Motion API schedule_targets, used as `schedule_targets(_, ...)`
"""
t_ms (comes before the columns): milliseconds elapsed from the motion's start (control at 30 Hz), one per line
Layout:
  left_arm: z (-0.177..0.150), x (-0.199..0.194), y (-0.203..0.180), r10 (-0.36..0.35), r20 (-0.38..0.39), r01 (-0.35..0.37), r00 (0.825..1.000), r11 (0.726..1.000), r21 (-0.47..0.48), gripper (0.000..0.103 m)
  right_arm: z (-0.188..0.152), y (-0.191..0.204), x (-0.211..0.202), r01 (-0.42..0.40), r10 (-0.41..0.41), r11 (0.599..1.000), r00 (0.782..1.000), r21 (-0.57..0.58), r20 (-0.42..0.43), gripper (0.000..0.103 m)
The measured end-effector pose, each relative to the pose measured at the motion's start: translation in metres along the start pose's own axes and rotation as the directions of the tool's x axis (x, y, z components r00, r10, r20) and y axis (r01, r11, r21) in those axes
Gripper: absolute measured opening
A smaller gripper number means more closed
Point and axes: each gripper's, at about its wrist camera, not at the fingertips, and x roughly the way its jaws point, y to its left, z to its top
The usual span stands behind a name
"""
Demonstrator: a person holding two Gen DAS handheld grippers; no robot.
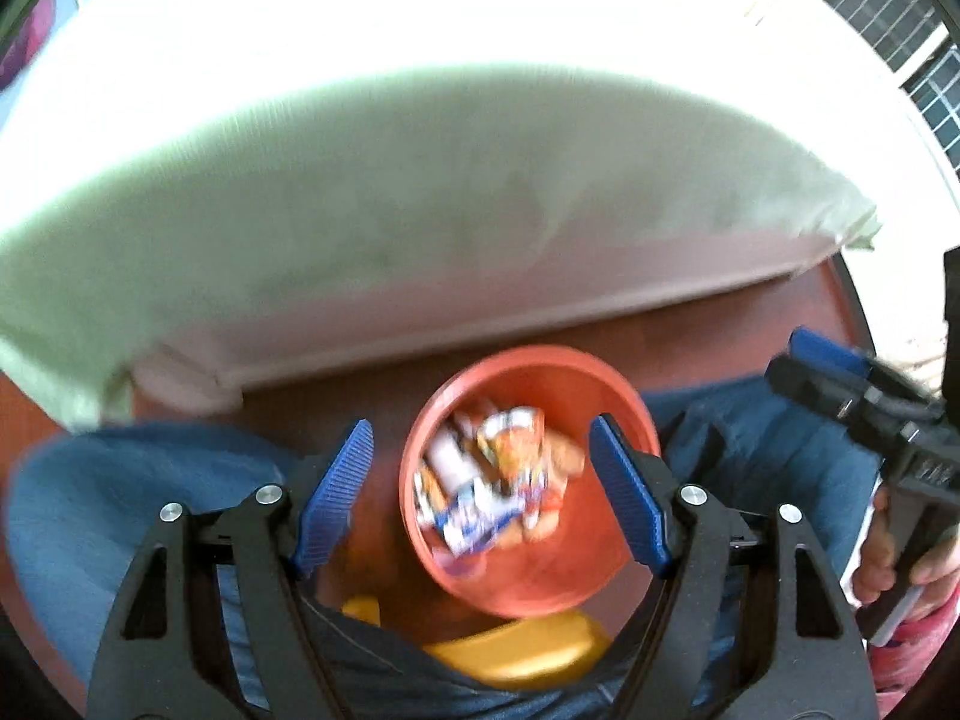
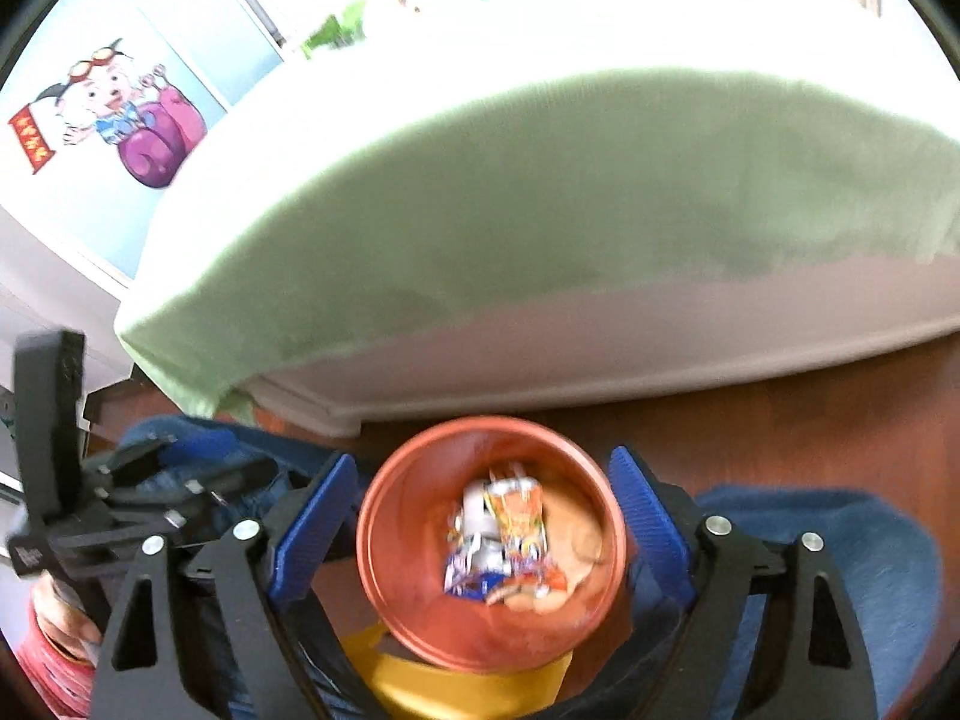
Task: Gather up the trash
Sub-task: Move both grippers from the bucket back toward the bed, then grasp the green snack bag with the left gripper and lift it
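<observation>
Standing over it, you look straight down into an orange bin [image 1: 528,480] that sits on the reddish-brown floor [image 1: 720,324] near the bed's [image 1: 420,210] long edge, between the person's knees in blue jeans [image 1: 120,510]. Crumpled wrappers [image 1: 492,492] already lie piled at the bottom of the bin, orange, white and blue, too blurred to count. The left gripper [image 1: 480,498] hangs above the bin with its blue fingers [image 1: 336,492] spread wide and nothing between them. The right gripper [image 2: 480,528] hangs there too, its fingers [image 2: 648,528] just as wide apart and equally empty. Something yellow [image 1: 516,648] shows under the bin's near rim; what it is I cannot tell. On the bed, the pale green sheet [image 2: 540,210] looks bare as far as the glare lets one see, and no loose wrapper shows on the strip of floor in view. So the job seems well along, perhaps close to finished: trash is in the bin, both grippers are free, and any leftovers would have to be somewhere outside these views.
</observation>
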Motion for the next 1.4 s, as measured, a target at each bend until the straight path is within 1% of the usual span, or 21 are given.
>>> schedule_targets(33,0.009,-0.013,0.0,0.003,0.046,-0.003,0.999,1.0,0.008,0.082,0.003,0.002,-0.005,0.0,0.0,1.0,1.0,-0.01,0.021,0.087)
schedule_targets(133,0.037,-0.04,0.002,0.0,0.139,-0.003,0.99,1.0,0.021,0.083,0.012,0.009,-0.018,0.007,-0.003,0.999,0.997,-0.041,0.082,0.089)
schedule_targets(200,0.059,-0.049,0.006,-0.021,0.163,0.02,0.986,1.0,0.011,0.084,0.016,0.012,-0.025,0.008,-0.001,0.998,0.993,-0.061,0.117,0.089)
schedule_targets(267,0.089,-0.056,0.014,-0.037,0.186,0.043,0.982,0.999,-0.026,0.084,0.019,0.014,-0.028,0.01,0.001,0.997,0.99,-0.074,0.14,0.09)
schedule_targets(333,0.122,-0.058,0.025,-0.07,0.199,0.088,0.977,0.993,-0.08,0.085,0.02,0.015,-0.029,0.012,0.001,0.996,0.989,-0.083,0.147,0.09)
schedule_targets(433,0.176,-0.058,0.04,-0.118,0.232,0.162,0.966,0.97,-0.181,0.085,0.021,0.014,-0.026,0.024,-0.009,0.996,0.988,-0.092,0.153,0.09)
schedule_targets(533,0.233,-0.05,0.054,-0.116,0.262,0.187,0.958,0.946,-0.264,0.085,0.022,0.013,-0.021,0.026,-0.012,0.995,0.989,-0.094,0.15,0.09)
schedule_targets(600,0.262,-0.042,0.059,-0.096,0.275,0.182,0.957,0.934,-0.307,0.085,0.022,0.012,-0.019,0.032,-0.018,0.995,0.989,-0.096,0.148,0.09)
schedule_targets(667,0.294,-0.03,0.072,-0.088,0.276,0.191,0.957,0.909,-0.371,0.085,0.023,0.011,-0.016,0.045,-0.029,0.993,0.989,-0.105,0.146,0.09)
schedule_targets(767,0.329,-0.003,0.091,-0.116,0.251,0.226,0.961,0.855,-0.467,0.085,0.025,0.009,-0.015,0.066,-0.048,0.991,0.988,-0.117,0.149,0.09)
schedule_targets(833,0.347,0.014,0.105,-0.134,0.245,0.251,0.96,0.8,-0.545,0.085,0.025,0.008,-0.014,0.074,-0.056,0.99,0.987,-0.118,0.151,0.09)
schedule_targets(900,0.362,0.025,0.114,-0.153,0.248,0.274,0.957,0.76,-0.59,0.085,0.026,0.008,-0.013,0.071,-0.053,0.99,0.987,-0.121,0.15,0.09)
schedule_targets(933,0.37,0.032,0.117,-0.152,0.244,0.273,0.958,0.746,-0.607,0.085,0.026,0.008,-0.012,0.073,-0.054,0.99,0.987,-0.122,0.149,0.09)
schedule_targets(967,0.376,0.038,0.119,-0.148,0.235,0.266,0.96,0.742,-0.616,0.085,0.027,0.008,-0.011,0.073,-0.055,0.989,0.988,-0.125,0.147,0.09)
schedule_targets(1000,0.38,0.043,0.119,-0.151,0.225,0.261,0.963,0.742,-0.618,0.084,0.027,0.009,-0.009,0.076,-0.057,0.989,0.988,-0.129,0.142,0.09)
schedule_targets(1067,0.381,0.045,0.117,-0.133,0.218,0.243,0.967,0.747,-0.62,0.062,0.026,0.008,-0.007,0.079,-0.061,0.988,0.989,-0.131,0.136,0.09)
schedule_targets(1133,0.379,0.042,0.116,-0.124,0.226,0.239,0.966,0.758,-0.607,0.056,0.027,0.008,-0.006,0.076,-0.059,0.989,0.99,-0.129,0.131,0.09)
schedule_targets(1233,0.375,0.035,0.114,-0.089,0.229,0.208,0.969,0.791,-0.576,0.05,0.028,0.006,-0.005,0.065,-0.049,0.991,0.991,-0.121,0.127,0.09)
schedule_targets(1300,0.369,0.025,0.114,-0.103,0.25,0.23,0.963,0.798,-0.557,0.049,0.03,0.006,-0.005,0.061,-0.045,0.991,0.991,-0.12,0.129,0.09)
schedule_targets(1333,0.365,0.016,0.113,-0.098,0.262,0.23,0.96,0.812,-0.536,0.049,0.03,0.007,-0.006,0.061,-0.045,0.991,0.99,-0.122,0.134,0.09)
schedule_targets(1400,0.36,0.006,0.112,-0.094,0.279,0.23,0.956,0.83,-0.508,0.049,0.032,0.009,-0.009,0.056,-0.037,0.99,0.989,-0.128,0.145,0.09)
